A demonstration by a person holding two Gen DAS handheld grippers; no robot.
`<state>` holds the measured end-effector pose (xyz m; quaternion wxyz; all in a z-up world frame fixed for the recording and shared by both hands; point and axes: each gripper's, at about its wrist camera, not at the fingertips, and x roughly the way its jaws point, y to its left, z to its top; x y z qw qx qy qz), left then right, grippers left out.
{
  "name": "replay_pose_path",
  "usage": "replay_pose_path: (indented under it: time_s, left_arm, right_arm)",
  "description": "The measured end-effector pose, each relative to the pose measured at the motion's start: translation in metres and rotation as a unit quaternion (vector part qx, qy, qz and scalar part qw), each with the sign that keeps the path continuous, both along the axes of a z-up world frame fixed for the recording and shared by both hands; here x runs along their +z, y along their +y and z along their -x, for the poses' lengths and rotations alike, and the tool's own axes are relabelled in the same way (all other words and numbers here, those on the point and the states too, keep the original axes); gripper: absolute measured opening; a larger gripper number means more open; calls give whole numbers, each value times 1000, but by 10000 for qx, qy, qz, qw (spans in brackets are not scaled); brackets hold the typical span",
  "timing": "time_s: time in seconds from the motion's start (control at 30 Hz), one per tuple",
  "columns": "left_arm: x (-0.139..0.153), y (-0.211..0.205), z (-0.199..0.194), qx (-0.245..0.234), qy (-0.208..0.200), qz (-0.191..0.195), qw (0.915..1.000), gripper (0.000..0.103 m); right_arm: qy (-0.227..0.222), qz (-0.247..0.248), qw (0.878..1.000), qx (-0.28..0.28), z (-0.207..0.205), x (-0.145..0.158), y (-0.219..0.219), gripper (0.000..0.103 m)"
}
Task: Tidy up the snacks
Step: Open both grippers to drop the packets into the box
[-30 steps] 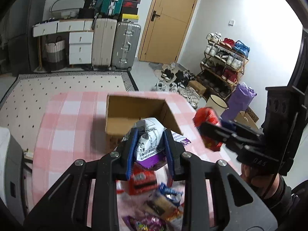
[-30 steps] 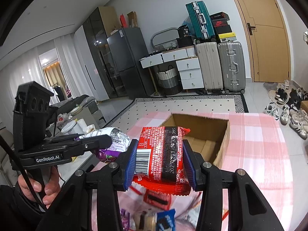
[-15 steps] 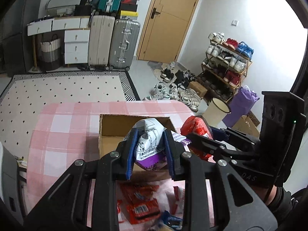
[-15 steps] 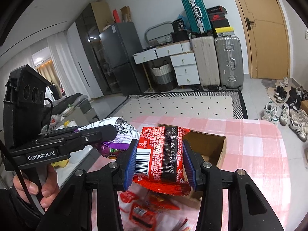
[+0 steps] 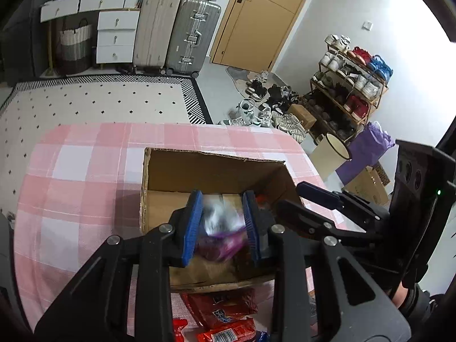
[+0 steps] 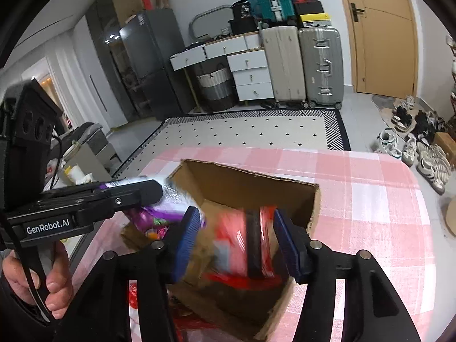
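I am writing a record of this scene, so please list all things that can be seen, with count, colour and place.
cardboard box: one, brown, open, on the table
tablecloth: one, pink and white check, covers the table
silver and purple snack bag: one, between the left pads, over the box
red snack packet: one, blurred, between the opening right jaws, over the box
loose snack packets: several, mostly red, before the box
suitcases: two upright, beige and silver, back wall
shoe rack: one, right wall
left hand-held gripper: black, blue pads
right hand-held gripper: black, blue pads

Box [image 5: 216,176]: we see it mid-frame on the table [image 5: 71,171].
Packets [image 5: 225,313]: lower frame, before the box.
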<state>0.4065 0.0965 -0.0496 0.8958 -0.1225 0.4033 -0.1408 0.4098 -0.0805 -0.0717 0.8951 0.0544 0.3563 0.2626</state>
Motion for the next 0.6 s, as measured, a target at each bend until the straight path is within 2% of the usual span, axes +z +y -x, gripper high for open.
replay_pose_path:
  time_s: [0.03,0.17,0.23,0.33,0.4,0.43,0.6]
  left_arm:
    - [-3,2,0,26,-14,6,10000,29]
    - [-8,2,3,65,-37,-86,9999,54]
    - [-5,1,8,118,-111,-159,9997,59]
    - [2,2,23,122,-240,-180,9995,61]
    - [8,0,36,188,-362,-340,9986,70]
    - [12,0,46,218,-406,-391,9982,81]
    - [32,-1,87,395,-689,-548,9953,84]
  right_arm:
    - [11,-18,10000,17,-1,-2,-1,58]
    - [-60,-75,10000,-4,1,-1,-6,63]
    - [-109,-129,9998,-42,5,4,-10,66]
    - [-241,-188,9995,-15,18,14,-17,70]
    - [-358,-184,9992,-7,30,23,-19,73]
    - [-414,-195,9990,-5,36,27,-21,75]
    - [-656,-238,9975,47,70,49,-28,88]
